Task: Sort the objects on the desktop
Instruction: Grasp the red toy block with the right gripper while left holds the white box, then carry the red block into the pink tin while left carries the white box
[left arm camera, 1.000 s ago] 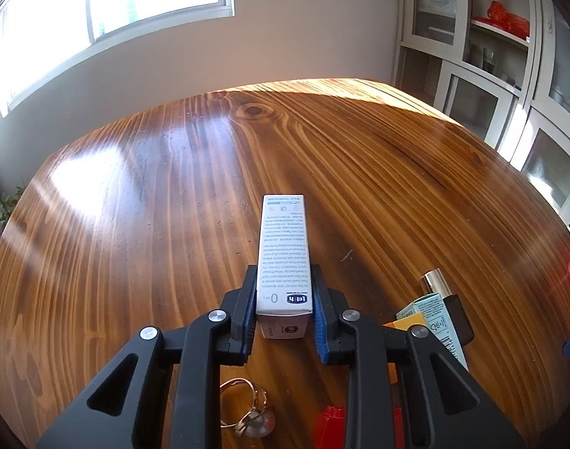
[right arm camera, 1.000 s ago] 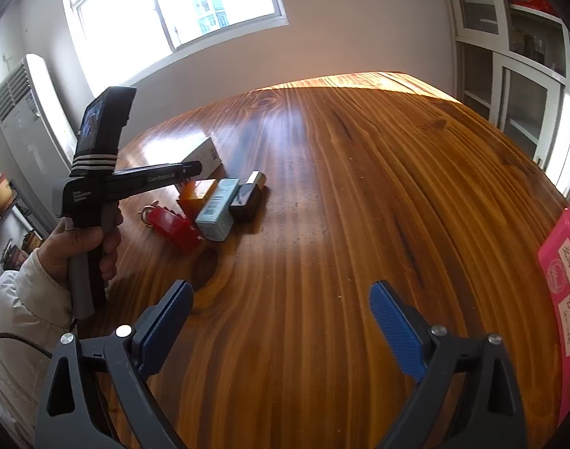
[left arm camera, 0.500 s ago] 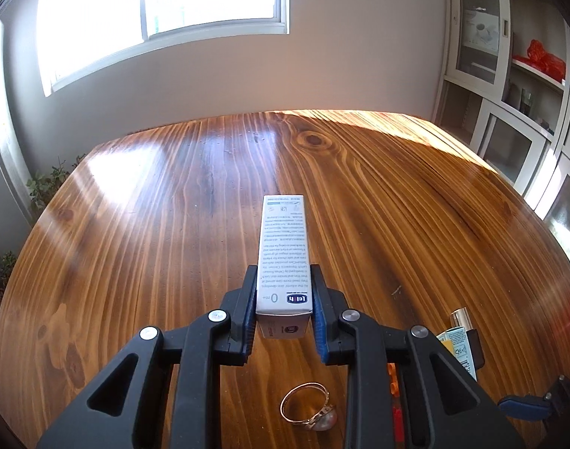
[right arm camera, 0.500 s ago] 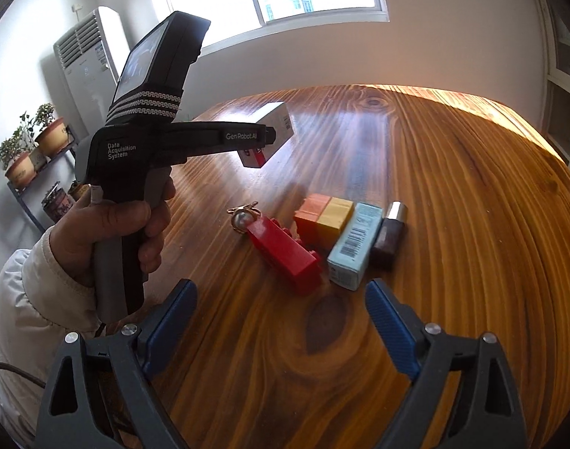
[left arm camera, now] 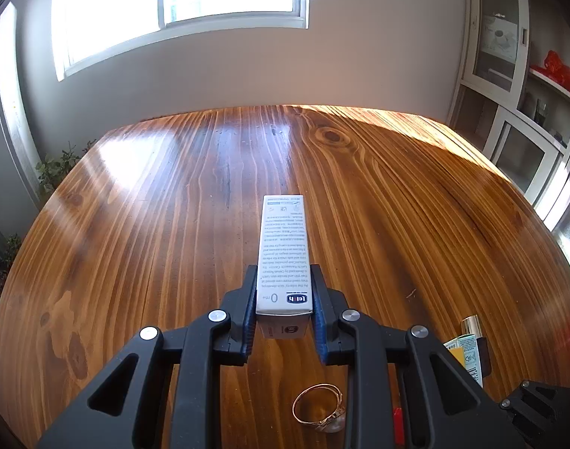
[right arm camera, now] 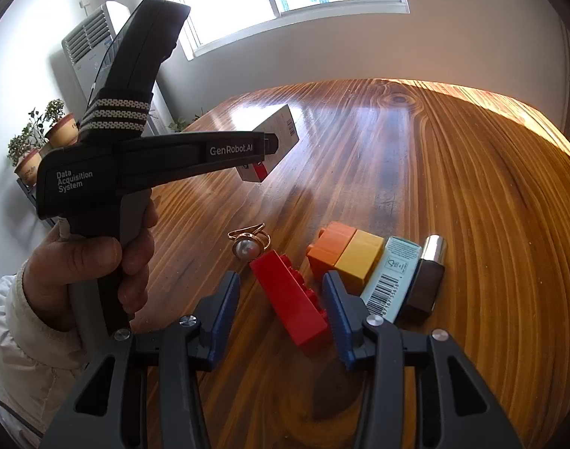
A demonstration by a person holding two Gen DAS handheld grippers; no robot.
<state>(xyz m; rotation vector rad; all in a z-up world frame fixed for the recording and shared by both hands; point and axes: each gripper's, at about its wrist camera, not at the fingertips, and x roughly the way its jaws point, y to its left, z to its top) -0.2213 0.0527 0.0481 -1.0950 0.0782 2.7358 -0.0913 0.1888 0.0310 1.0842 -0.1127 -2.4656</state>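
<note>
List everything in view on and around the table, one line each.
carton: 1, white with print, held off the table in the left tool
pearl ring: 1, gold, on the table left of the red brick
red brick: 1, red, between the right tool's closing jaws, not yet gripped
orange and yellow bricks: 2, joined, right of the red brick
teal box: 1, barcoded, beside the yellow brick
bottle: 1, dark with metallic cap, right end of the row
table: 1, glossy wood
left tool: 1, black, shut on the carton
right tool: 1, black
</note>
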